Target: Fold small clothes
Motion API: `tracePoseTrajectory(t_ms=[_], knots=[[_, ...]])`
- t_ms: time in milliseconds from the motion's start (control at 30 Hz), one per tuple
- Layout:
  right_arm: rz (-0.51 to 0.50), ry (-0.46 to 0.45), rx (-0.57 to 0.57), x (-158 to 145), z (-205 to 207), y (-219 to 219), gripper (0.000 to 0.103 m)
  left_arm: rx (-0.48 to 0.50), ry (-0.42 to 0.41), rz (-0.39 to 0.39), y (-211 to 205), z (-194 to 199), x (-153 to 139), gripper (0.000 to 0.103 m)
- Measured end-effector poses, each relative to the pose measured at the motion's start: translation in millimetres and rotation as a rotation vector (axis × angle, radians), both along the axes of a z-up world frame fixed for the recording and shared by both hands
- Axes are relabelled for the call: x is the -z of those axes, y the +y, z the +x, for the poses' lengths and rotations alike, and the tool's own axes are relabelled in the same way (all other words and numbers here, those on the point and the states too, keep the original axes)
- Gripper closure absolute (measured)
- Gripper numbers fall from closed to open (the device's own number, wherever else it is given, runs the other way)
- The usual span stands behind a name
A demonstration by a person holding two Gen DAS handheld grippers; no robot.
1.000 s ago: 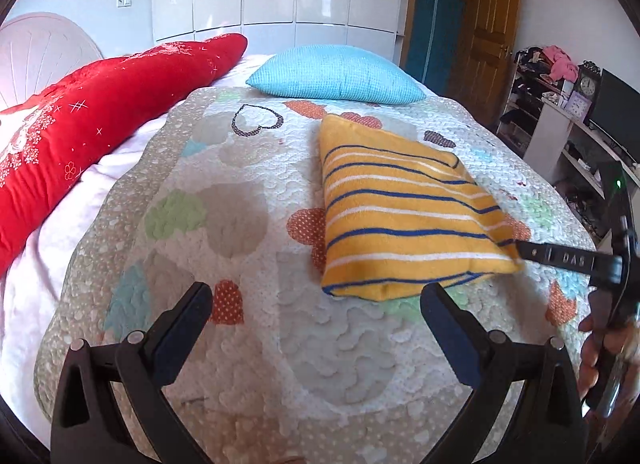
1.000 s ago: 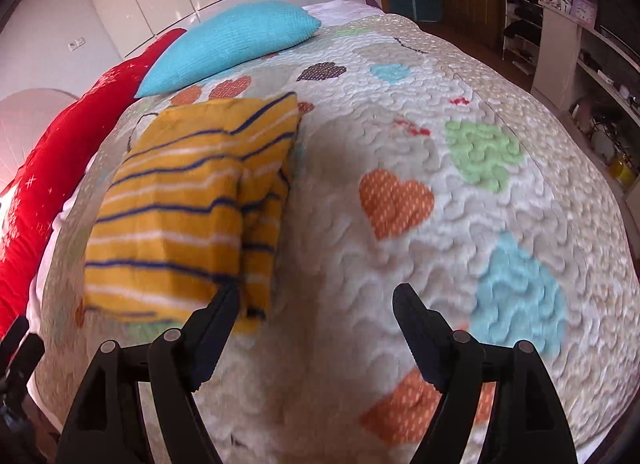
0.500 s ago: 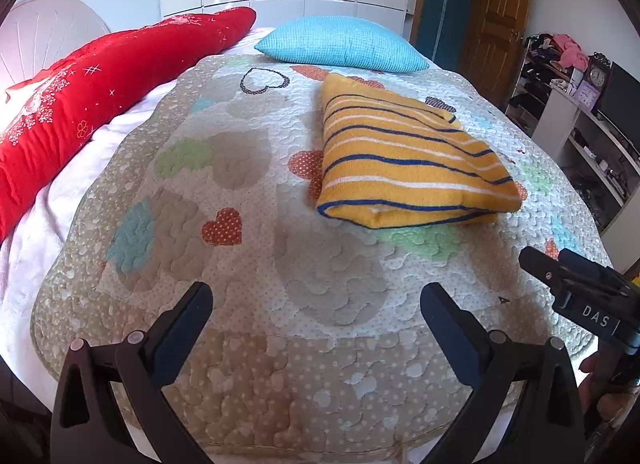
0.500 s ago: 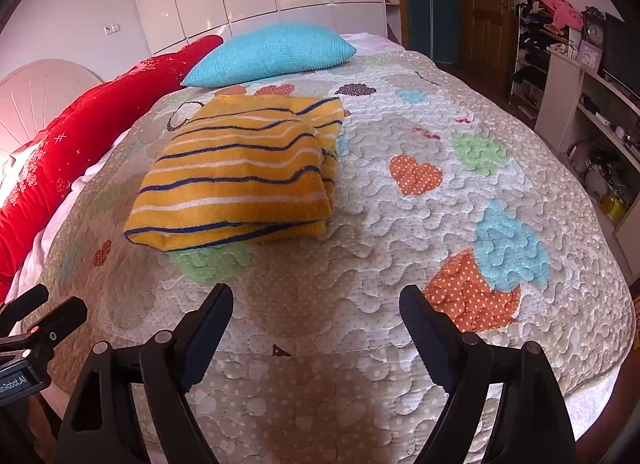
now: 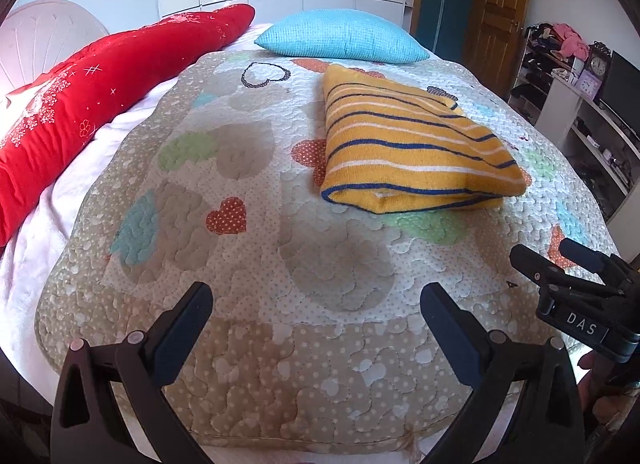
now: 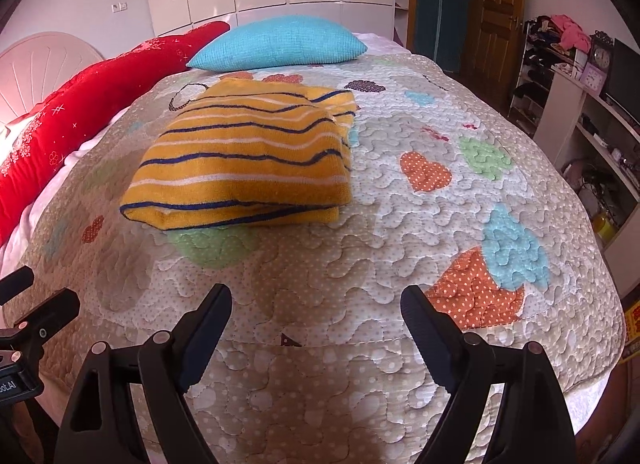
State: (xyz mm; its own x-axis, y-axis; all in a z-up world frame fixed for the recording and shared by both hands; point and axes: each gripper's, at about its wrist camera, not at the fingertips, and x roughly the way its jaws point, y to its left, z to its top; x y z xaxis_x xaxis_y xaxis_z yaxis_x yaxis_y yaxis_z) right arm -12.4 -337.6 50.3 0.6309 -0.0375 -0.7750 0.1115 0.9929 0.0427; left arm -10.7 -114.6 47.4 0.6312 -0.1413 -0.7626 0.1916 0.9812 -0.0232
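Left wrist view: my left claw [image 5: 316, 304] stands wide with nothing between its fingers, hovering over the near edge of the bed [image 5: 280, 392]. The quilt [image 5: 248, 256] with coloured hearts covers the bed. The folded yellow striped garment [image 5: 408, 144] lies flat on the quilt, toward the right side of the bed and nearer the far end than the near edge, well apart from my claw. Just beyond it a blue pillow [image 5: 340, 38] rests at the far end; a long red cushion [image 5: 100, 92] runs along the bed's left edge. The right claw [image 5: 560, 260] shows at the right, over the bed's near right corner, touching nothing that I can see.

Right wrist view: my right claw [image 6: 316, 314] is wide and empty, above the near edge of the bed [image 6: 320, 396]. The garment [image 6: 248, 160] sits left of centre, folded, its layered edge facing me. Blue pillow [image 6: 280, 42] behind it. Part of the left claw [image 6: 36, 312] enters at the left edge. Shelves [image 6: 592, 112] stand beyond the bed's right side.
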Motion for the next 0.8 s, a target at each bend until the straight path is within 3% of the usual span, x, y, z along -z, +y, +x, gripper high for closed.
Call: tracePoseTrajectory(t_ms=[800], knots=[[-0.056, -0.007, -0.006, 1, 3, 8, 0.013, 0.036, 0.078, -0.033, -6, 6, 17, 0.0]])
